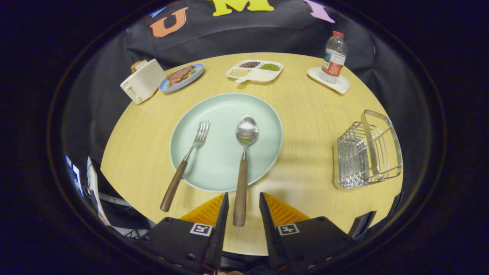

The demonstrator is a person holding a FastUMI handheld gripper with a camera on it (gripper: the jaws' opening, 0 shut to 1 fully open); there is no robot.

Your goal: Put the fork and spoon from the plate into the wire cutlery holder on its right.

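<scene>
Open gripper point(243, 200) jaws flanking spoon's point(243, 160) wooden handle, round plate point(267, 152)

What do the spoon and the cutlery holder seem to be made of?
Spoon: shiny metal bowl, likely steel, with a dark handle that looks like wood, between the open hand-held gripper fingers. Cutlery holder: bright bare metal wire.

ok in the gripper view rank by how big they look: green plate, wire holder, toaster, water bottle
1. green plate
2. wire holder
3. toaster and water bottle: look alike, both far off, so unranked.
The gripper is open, spoon handle between its fingers.
</scene>
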